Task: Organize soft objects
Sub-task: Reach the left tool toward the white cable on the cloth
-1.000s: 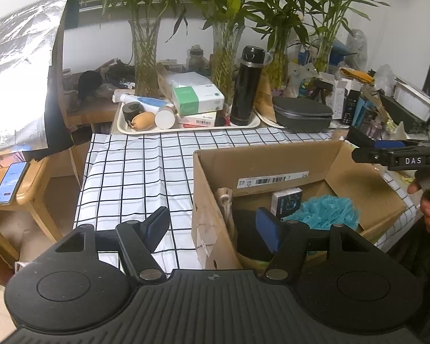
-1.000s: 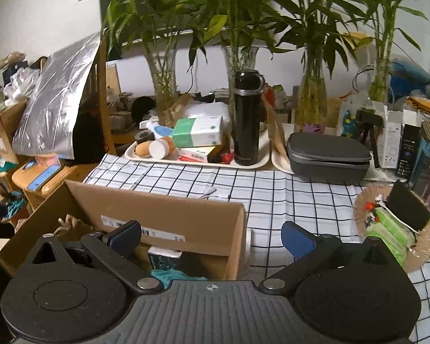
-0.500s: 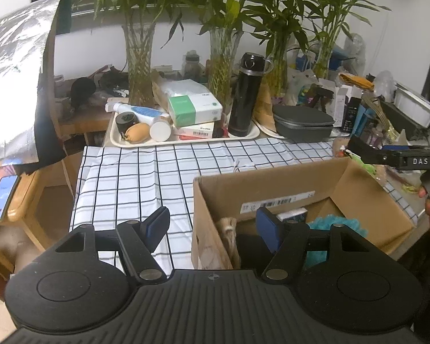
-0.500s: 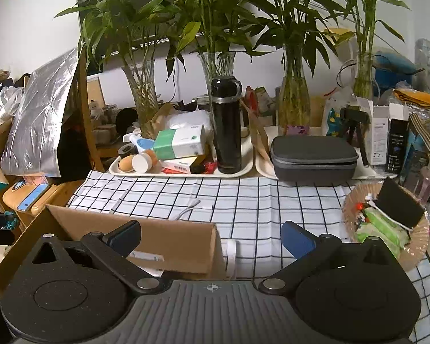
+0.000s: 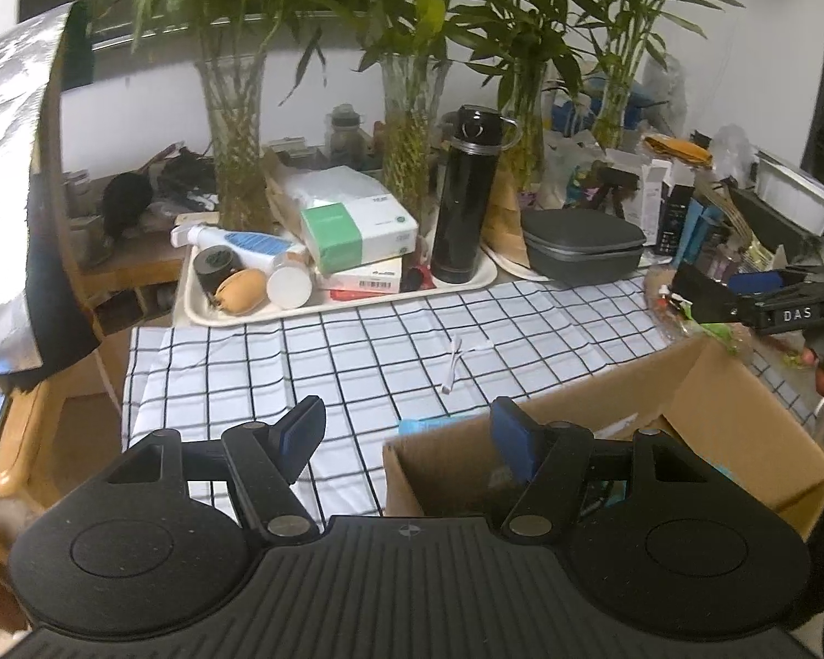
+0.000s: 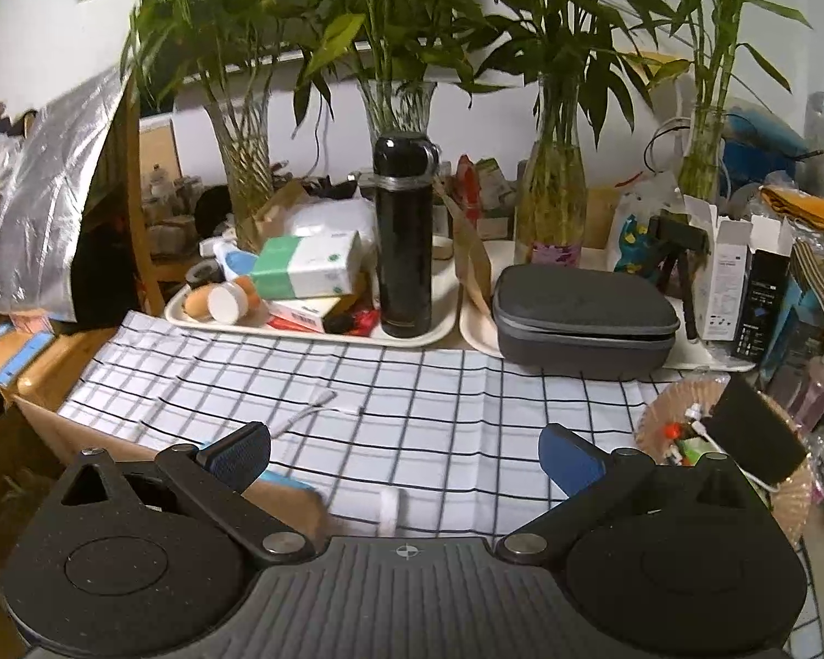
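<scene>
An open cardboard box (image 5: 741, 428) stands at the near edge of the checked tablecloth (image 5: 357, 351); its inside is mostly hidden behind my left gripper. My left gripper (image 5: 409, 434) is open and empty, held above the box's near left corner. My right gripper (image 6: 404, 453) is open and empty, above the cloth just right of the box's corner (image 6: 296, 500); it also shows from the side in the left wrist view (image 5: 785, 302). A woven basket (image 6: 670, 412) with a black sponge (image 6: 755, 431) and green bits sits at the right.
At the back stand a tray (image 5: 346, 302) with a tissue box, a bottle and a black flask (image 5: 464, 195), a grey zip case (image 6: 582, 318), and glass vases of bamboo (image 6: 549, 208). A white cable (image 5: 458, 354) lies on the cloth. A wooden side table (image 5: 5, 428) holds a phone at the left.
Both grippers have pulled back and risen from the box. The box has dropped lower in both views and its contents are no longer seen. Both jaws stay open.
</scene>
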The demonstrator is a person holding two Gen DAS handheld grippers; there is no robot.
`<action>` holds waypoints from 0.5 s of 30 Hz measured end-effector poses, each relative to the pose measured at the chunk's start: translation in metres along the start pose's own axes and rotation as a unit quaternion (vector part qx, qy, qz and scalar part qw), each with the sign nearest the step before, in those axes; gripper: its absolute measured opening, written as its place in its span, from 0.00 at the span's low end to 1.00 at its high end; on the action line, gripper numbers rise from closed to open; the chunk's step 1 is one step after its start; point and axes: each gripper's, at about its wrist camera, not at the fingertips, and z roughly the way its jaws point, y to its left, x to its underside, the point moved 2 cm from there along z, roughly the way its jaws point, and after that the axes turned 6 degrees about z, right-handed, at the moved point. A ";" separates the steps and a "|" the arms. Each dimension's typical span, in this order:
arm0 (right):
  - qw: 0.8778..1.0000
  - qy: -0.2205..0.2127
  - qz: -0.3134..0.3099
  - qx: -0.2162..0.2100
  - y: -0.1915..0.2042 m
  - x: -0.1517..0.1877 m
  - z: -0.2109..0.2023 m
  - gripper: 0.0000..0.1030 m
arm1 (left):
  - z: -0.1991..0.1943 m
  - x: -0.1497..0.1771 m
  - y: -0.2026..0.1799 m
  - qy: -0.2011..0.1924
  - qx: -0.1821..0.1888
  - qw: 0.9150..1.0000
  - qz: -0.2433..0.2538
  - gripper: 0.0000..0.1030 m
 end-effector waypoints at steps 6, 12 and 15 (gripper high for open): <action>1.000 0.012 -0.003 0.006 -0.010 -0.004 0.019 1.00 | 0.022 -0.010 0.011 -0.005 0.012 1.000 -0.007 0.64; 1.000 0.022 0.011 0.000 -0.018 -0.007 0.033 1.00 | 0.043 -0.020 0.020 -0.010 0.026 1.000 -0.007 0.64; 1.000 0.021 0.016 0.000 -0.022 -0.010 0.038 1.00 | 0.050 -0.024 0.025 -0.024 0.026 0.999 -0.012 0.64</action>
